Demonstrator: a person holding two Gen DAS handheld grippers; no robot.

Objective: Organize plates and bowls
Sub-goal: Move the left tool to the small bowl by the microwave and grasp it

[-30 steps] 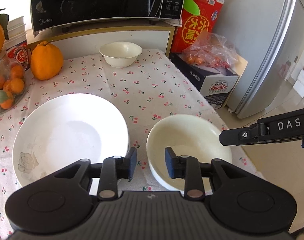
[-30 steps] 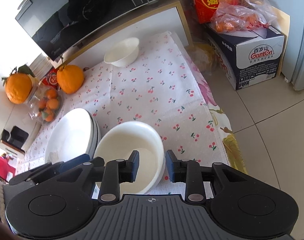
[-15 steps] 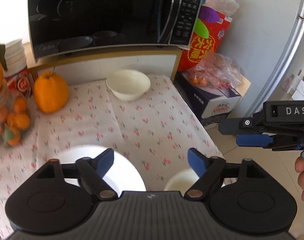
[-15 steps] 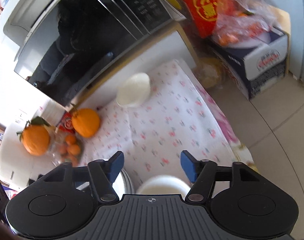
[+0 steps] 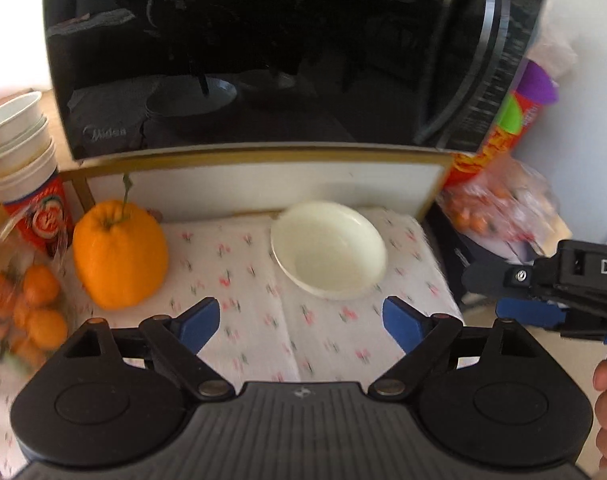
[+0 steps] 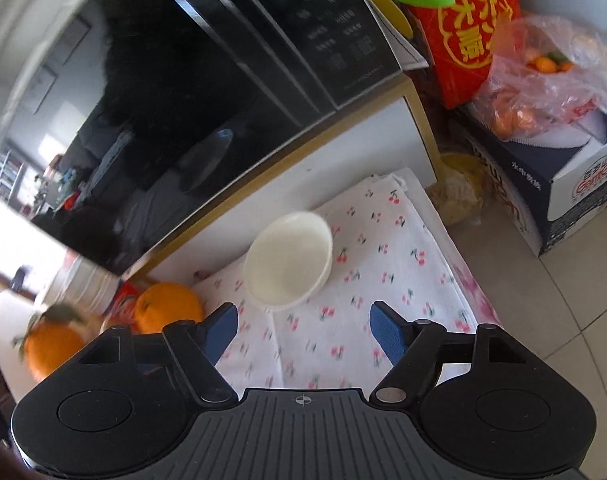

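Observation:
A small cream bowl (image 5: pixel 329 255) stands at the far end of the cherry-print tablecloth (image 5: pixel 259 320), just below the microwave shelf. It also shows in the right wrist view (image 6: pixel 288 261). My left gripper (image 5: pixel 299 324) is open and empty, held above the cloth just short of the bowl. My right gripper (image 6: pixel 303 330) is open and empty, also short of the bowl, and it shows at the right of the left wrist view (image 5: pixel 543 296). The large white plate and the nearer bowl are out of view.
A black microwave (image 5: pixel 263 60) on a shelf overhangs the table's back. A big orange (image 5: pixel 119 254), small oranges (image 5: pixel 27 312) and stacked paper cups (image 5: pixel 19 148) stand at left. A box with bagged oranges (image 6: pixel 543 152) sits on the floor at right.
Both grippers have opened wide and moved forward and up toward the far bowl. The large plate and near bowl have dropped out of view.

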